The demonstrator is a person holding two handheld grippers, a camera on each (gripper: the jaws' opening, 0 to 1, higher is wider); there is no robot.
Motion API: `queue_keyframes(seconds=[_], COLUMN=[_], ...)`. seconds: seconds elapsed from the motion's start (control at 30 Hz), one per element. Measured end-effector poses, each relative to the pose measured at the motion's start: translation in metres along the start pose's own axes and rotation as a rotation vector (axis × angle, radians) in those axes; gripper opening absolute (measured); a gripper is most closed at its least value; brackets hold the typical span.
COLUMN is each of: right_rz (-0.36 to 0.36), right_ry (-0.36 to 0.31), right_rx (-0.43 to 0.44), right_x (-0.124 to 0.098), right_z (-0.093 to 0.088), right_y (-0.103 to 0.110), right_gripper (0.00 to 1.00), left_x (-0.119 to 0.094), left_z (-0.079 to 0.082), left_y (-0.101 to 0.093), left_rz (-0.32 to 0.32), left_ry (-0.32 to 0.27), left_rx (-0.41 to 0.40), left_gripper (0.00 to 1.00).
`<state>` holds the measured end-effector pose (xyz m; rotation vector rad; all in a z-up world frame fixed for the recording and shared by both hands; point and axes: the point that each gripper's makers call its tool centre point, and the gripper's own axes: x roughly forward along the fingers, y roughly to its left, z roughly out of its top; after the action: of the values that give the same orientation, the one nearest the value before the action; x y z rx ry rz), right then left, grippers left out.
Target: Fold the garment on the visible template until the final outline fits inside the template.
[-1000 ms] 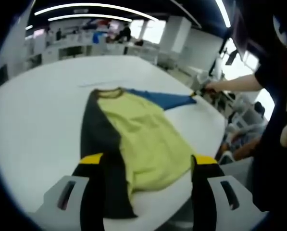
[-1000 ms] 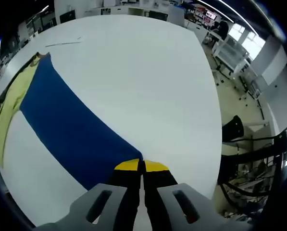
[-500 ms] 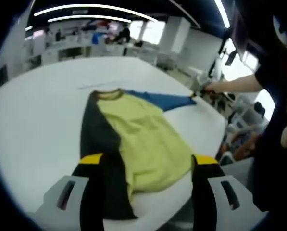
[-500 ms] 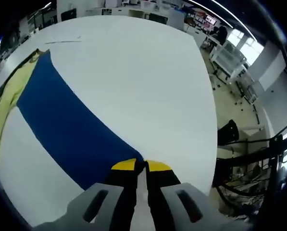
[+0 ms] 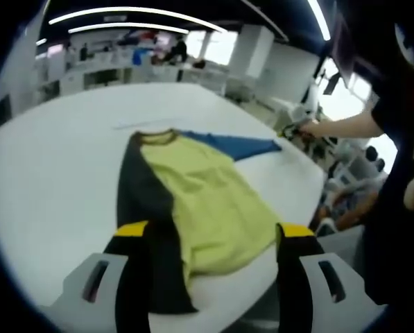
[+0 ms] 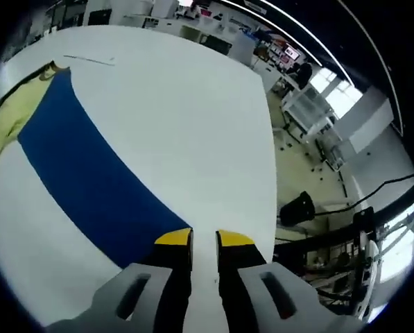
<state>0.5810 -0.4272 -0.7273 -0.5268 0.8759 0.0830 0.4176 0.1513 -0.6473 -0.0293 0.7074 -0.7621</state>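
Lying flat: one garment (image 5: 193, 201), one table (image 5: 47, 180); two grippers parted.

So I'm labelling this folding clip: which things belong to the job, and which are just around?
Job:
- garment, blue sleeve stretched out
- right gripper, open at the sleeve end
- left gripper, open
- white table

Around:
- desks and shelving behind
- black stool
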Motion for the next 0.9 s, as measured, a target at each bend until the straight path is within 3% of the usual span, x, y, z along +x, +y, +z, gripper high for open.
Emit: queue_keyframes(seconds=[0.13, 0.4, 0.63, 0.9], right_rz=[0.057, 0.144, 0.216, 0.29], right_ry=[-0.1, -0.142, -0.198, -0.237], right_rx=[0.071, 0.052, 0.097, 0.177], right_x=[-0.023, -0.058, -0.092, -0.13], right_z=[0.013, 0.017, 0.029, 0.03], right_y=[0.029, 0.084, 0.123, 0.166], right_gripper=[0.2, 0.3, 0.38, 0.51], left_x=[-0.003, -0.014, -0.026, -0.043], left_z=[0.004, 0.004, 0.005, 0.005], left_y=[-0.002, -0.007, -0.01, -0.007], left_rz=[-0.005, -0.007, 0.004, 0.013], left_ry=[-0.018, -0.049, -0.073, -0.097], left_rx=[0.004, -0.011, -0.011, -0.004], left_gripper=[0.69, 0.69, 0.7, 0.71])
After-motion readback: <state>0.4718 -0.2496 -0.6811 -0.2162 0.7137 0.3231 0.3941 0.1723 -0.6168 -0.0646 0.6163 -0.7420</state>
